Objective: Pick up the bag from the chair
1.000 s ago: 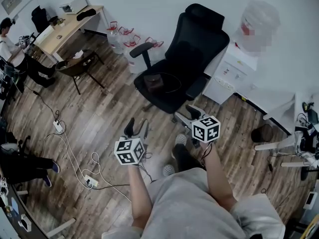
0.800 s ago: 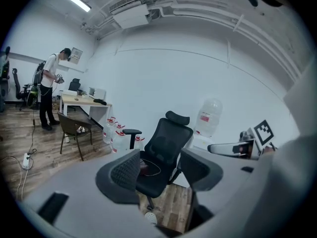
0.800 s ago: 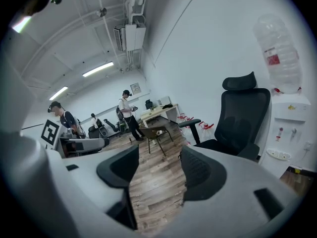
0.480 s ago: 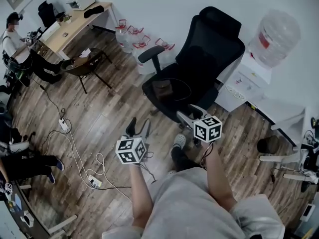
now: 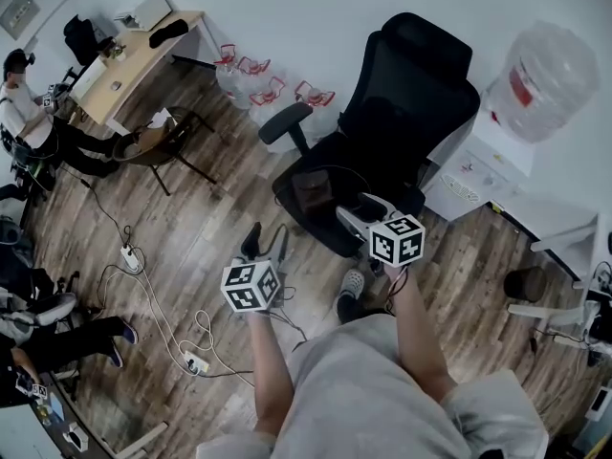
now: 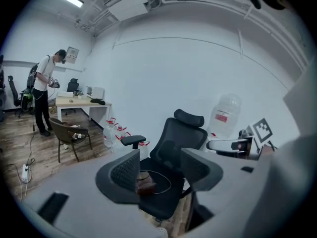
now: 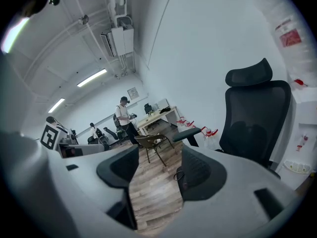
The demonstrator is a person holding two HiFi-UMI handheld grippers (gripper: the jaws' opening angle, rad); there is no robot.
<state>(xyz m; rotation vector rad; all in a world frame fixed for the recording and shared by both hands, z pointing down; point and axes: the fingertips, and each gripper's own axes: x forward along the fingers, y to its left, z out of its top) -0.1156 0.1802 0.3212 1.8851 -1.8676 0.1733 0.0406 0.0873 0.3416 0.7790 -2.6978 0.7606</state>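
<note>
Presently: small dark-brown soft bag (image 5: 311, 191) on black office chair (image 5: 411, 94); likely light, floppy; grip its body. Your left tongs (image 5: 267, 244), right tongs (image 5: 361, 211): apart, empty.

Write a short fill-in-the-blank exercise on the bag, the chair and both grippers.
1. The small brown bag lies on the ____ of the black office chair.
2. The left gripper and the right gripper both have their jaws ____, with nothing held.
3. In the head view, the water bottle stands to the ____ of the office chair.

Missing words: seat; open; right.
</note>
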